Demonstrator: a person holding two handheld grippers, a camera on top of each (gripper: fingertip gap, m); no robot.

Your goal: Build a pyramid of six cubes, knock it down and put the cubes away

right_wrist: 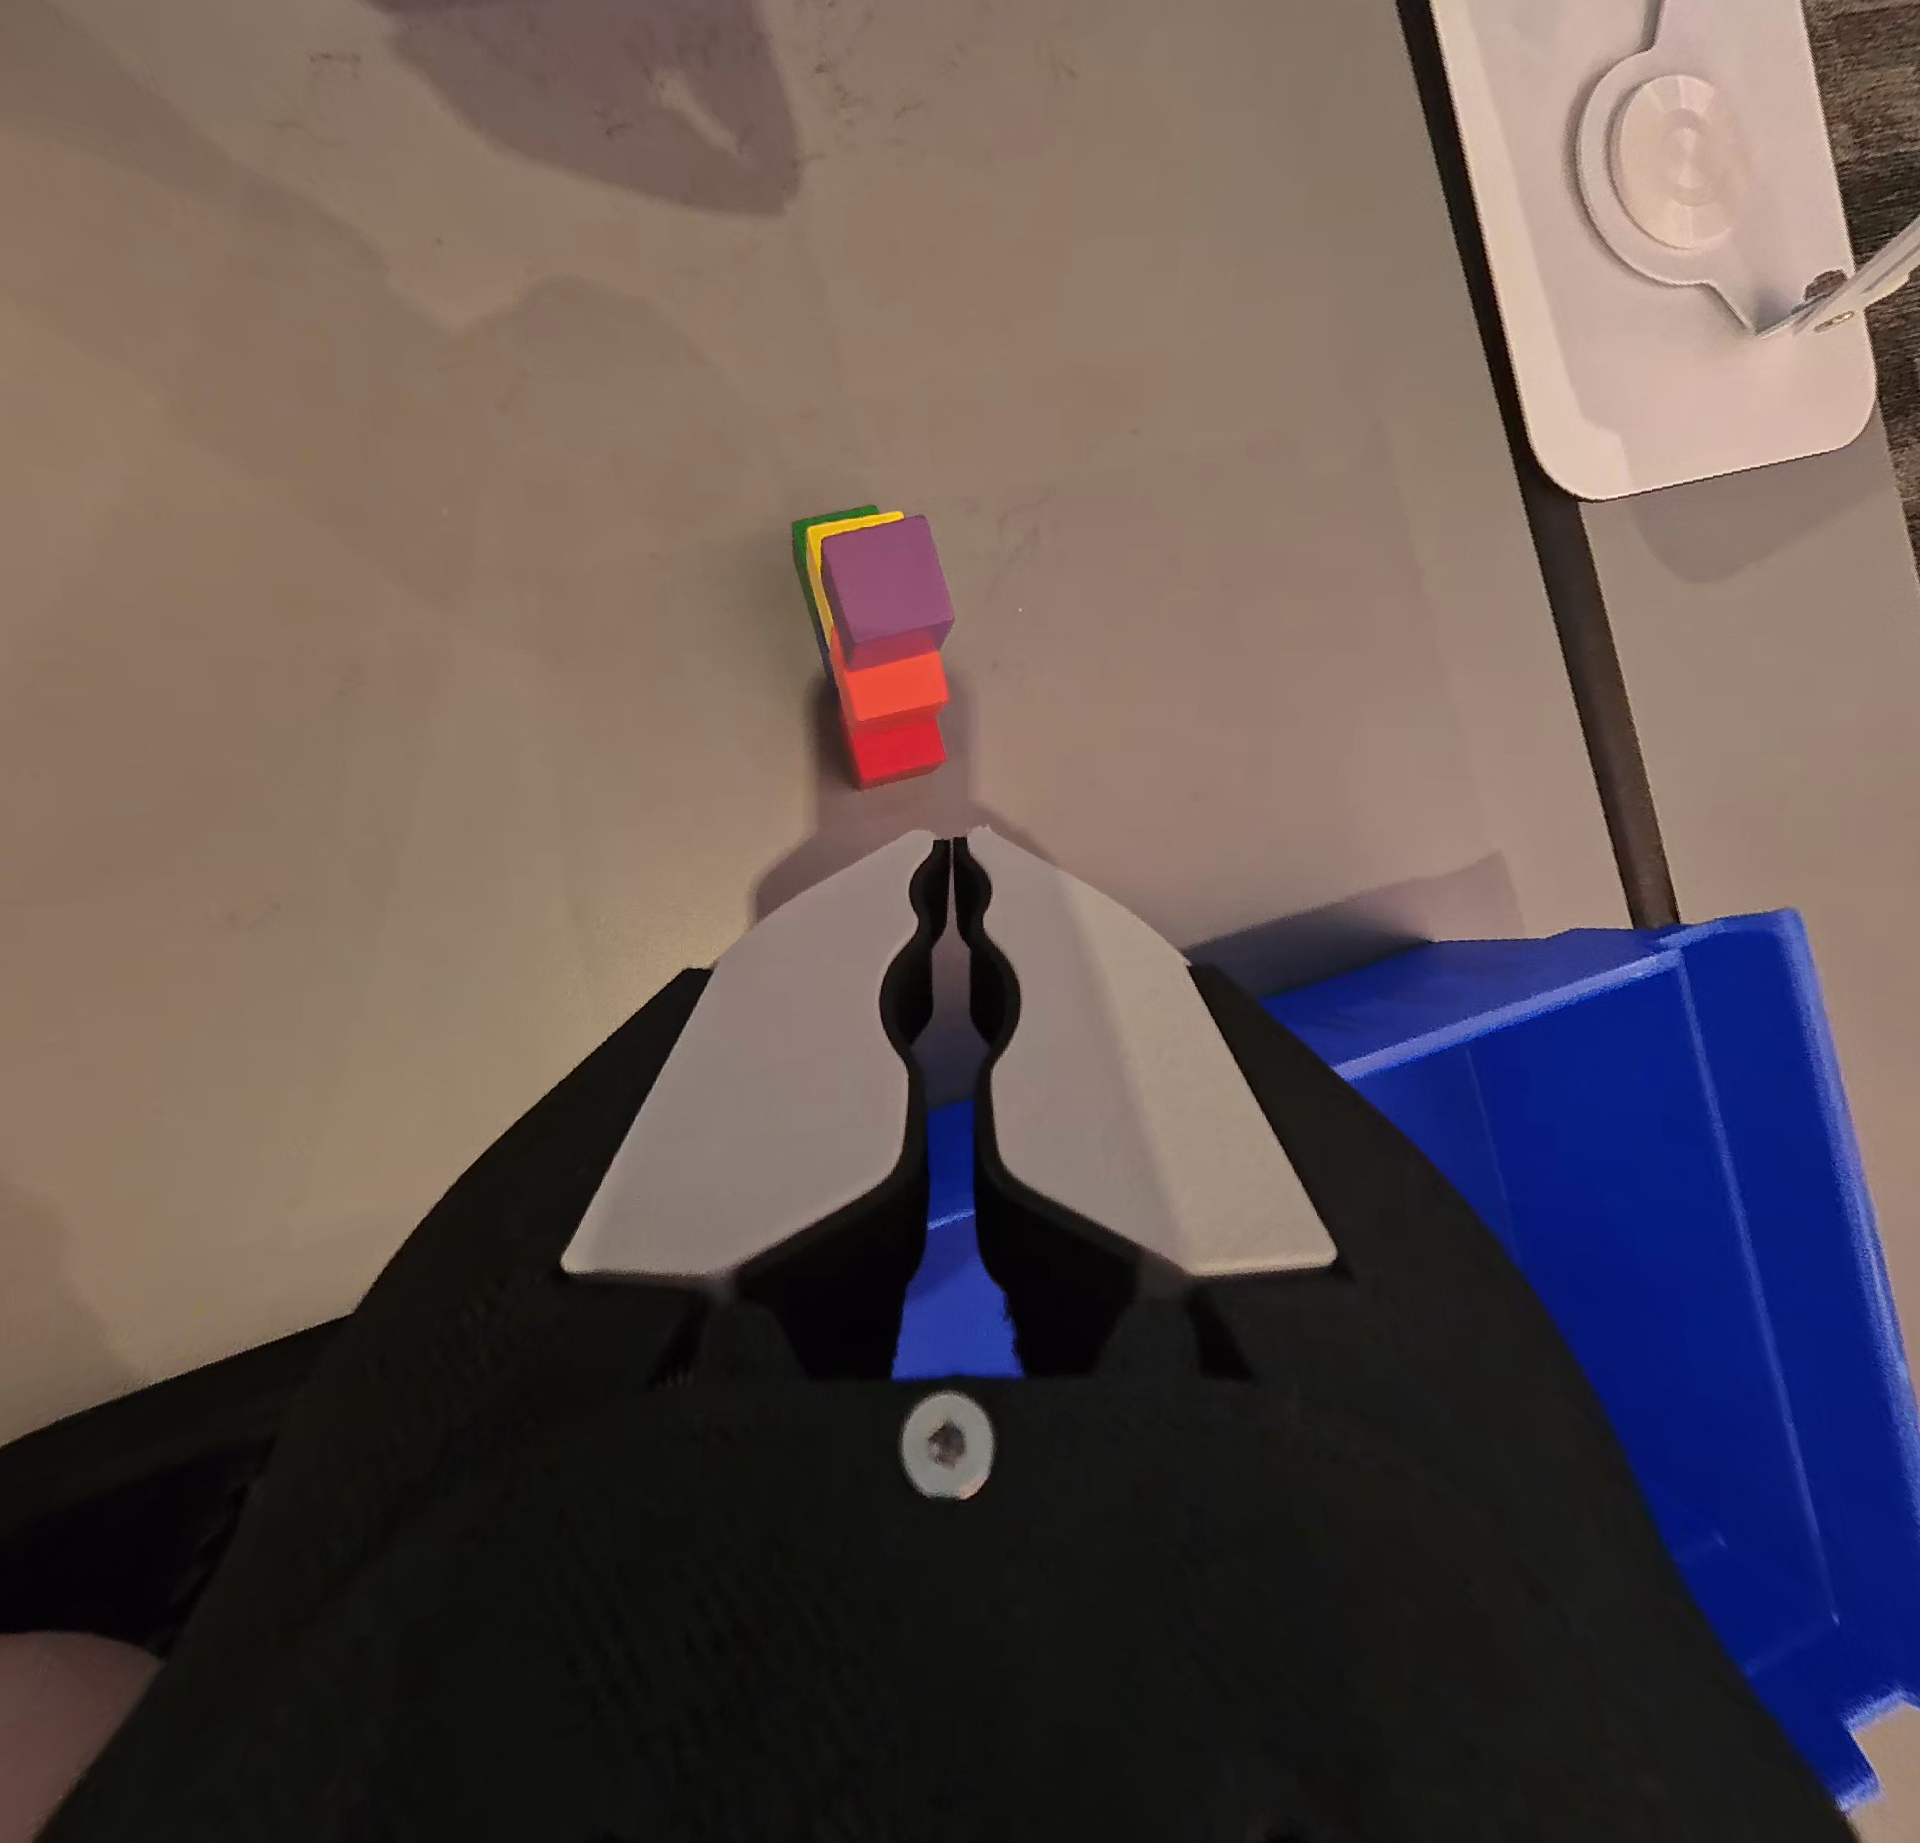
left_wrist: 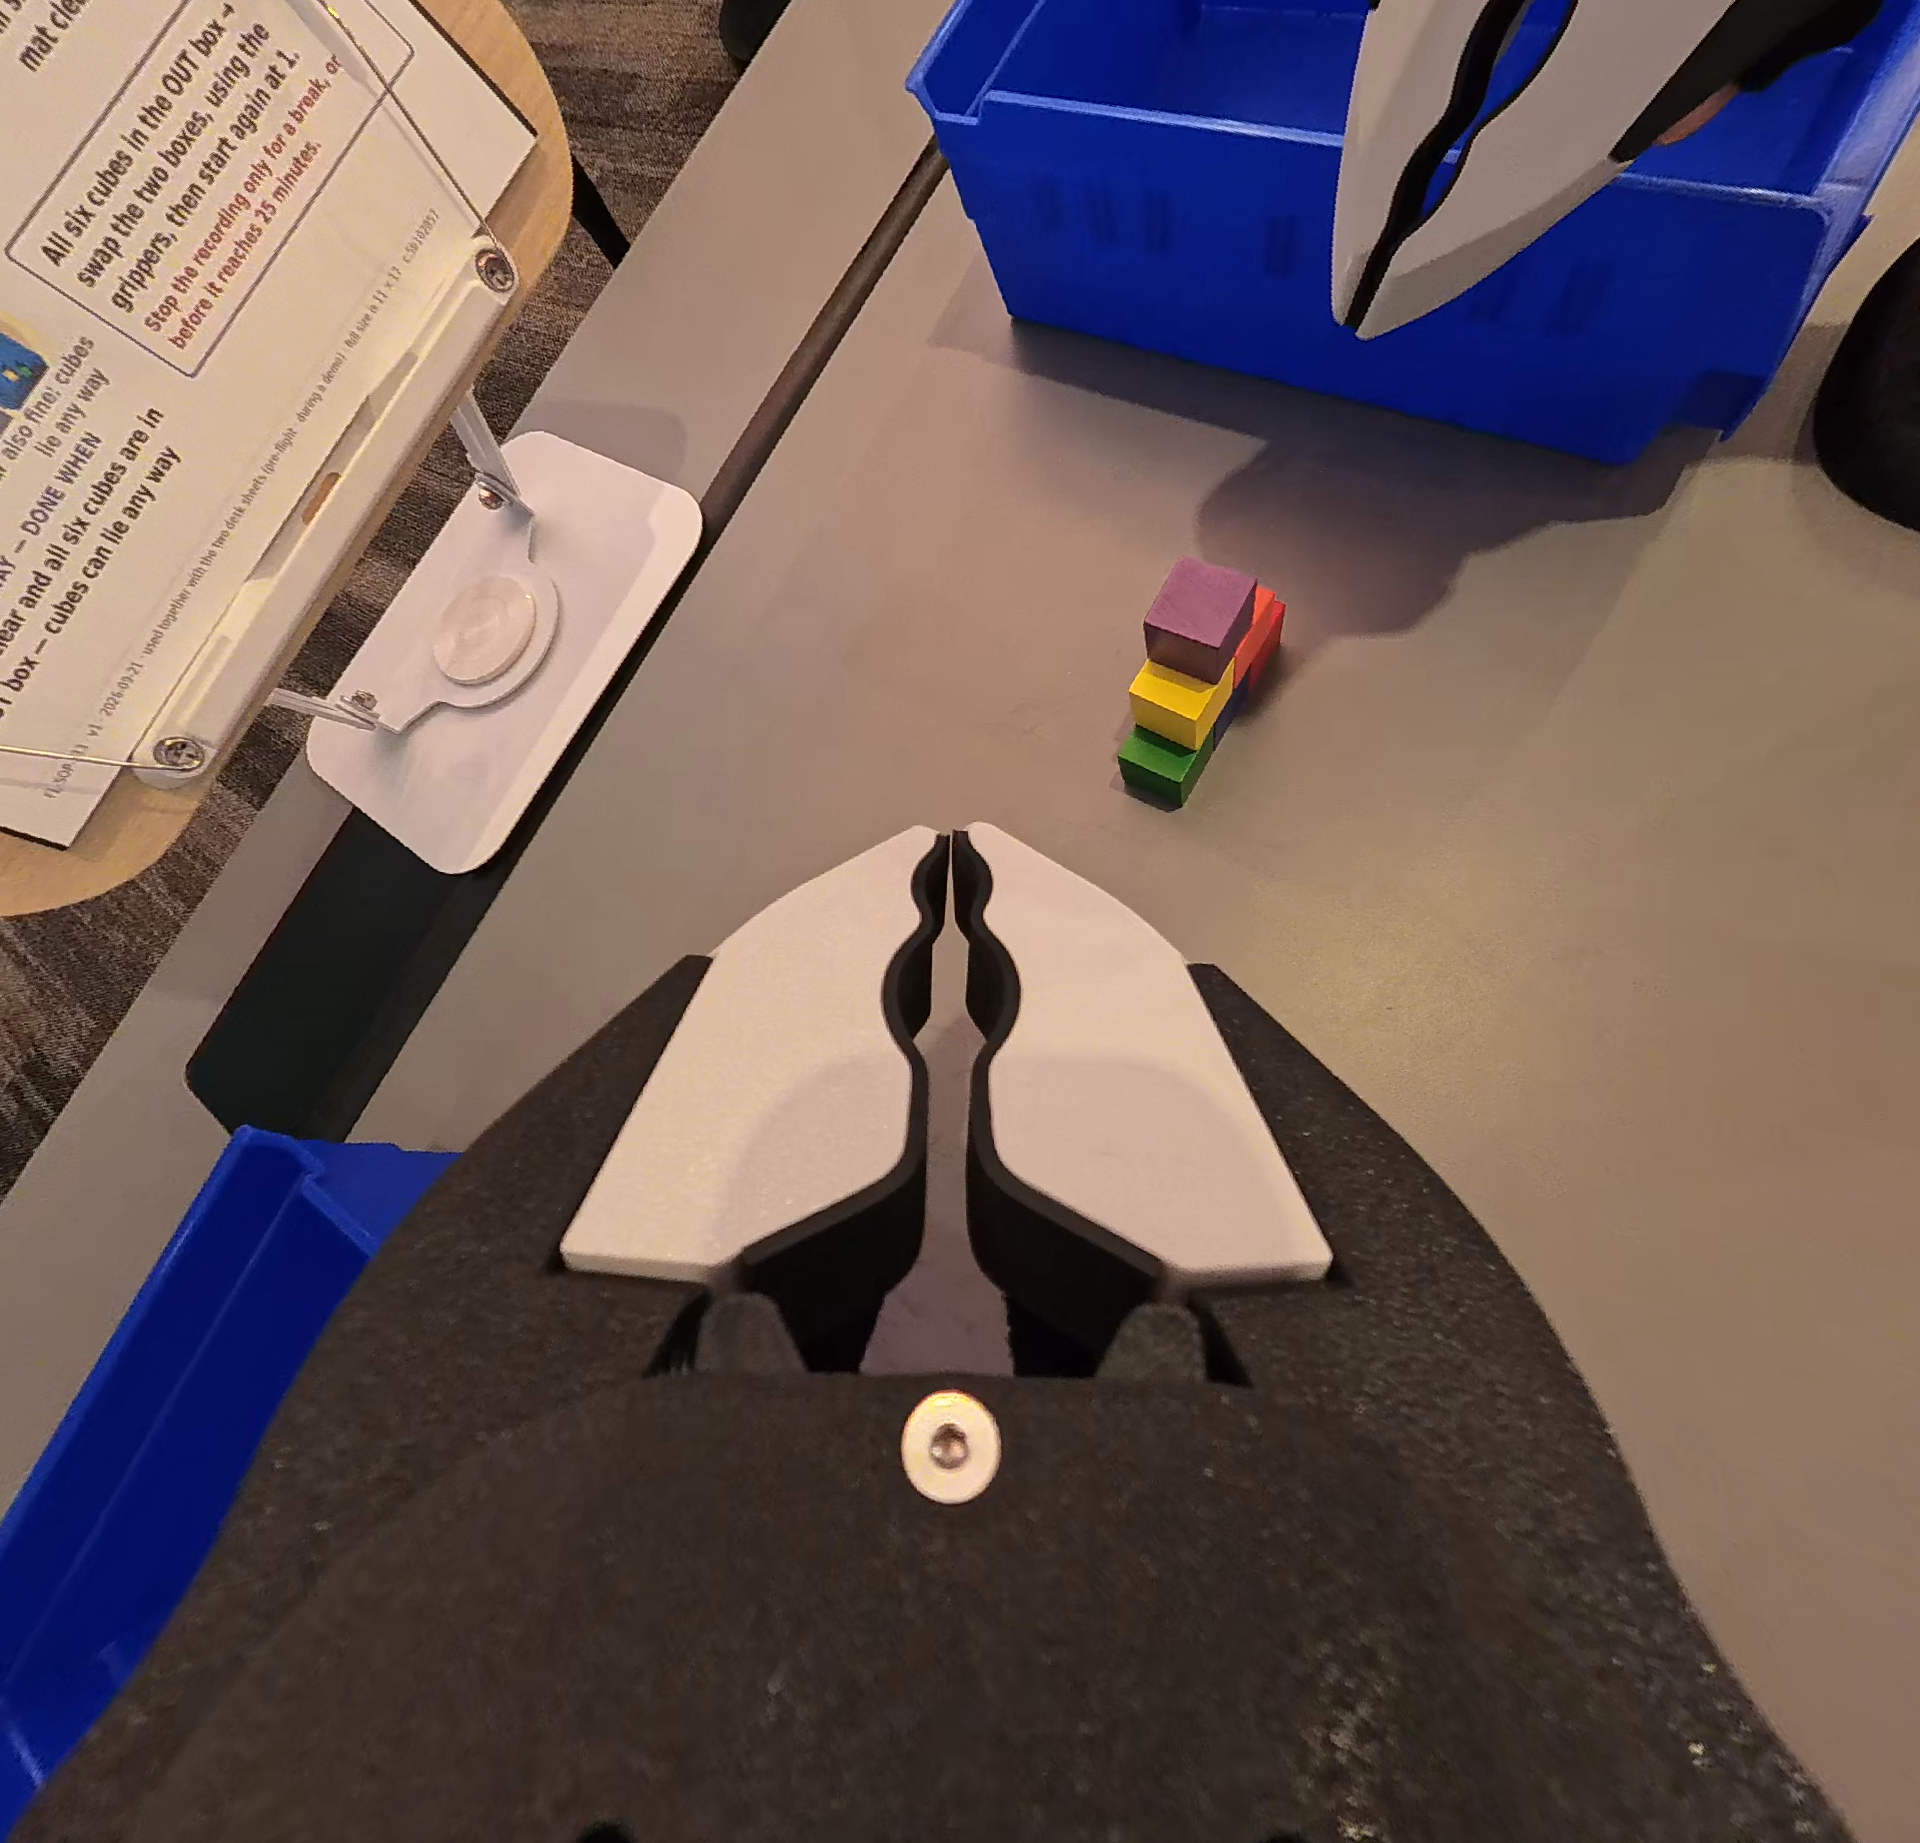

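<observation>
Six-cube pyramid [right_wrist: 881,640] complete, dead ahead of our right gripper [right_wrist: 954,843], end-on, nearer than left gripper [left_wrist: 952,835]; both pinched closed, empty.

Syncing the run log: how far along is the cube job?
Done: the pyramid stands on the table, purple cube on top. In hand: nothing; left gripper and right gripper are both shut and empty, clear of the stack. Left: knocking it down, then cubes into the blue bin.
</observation>
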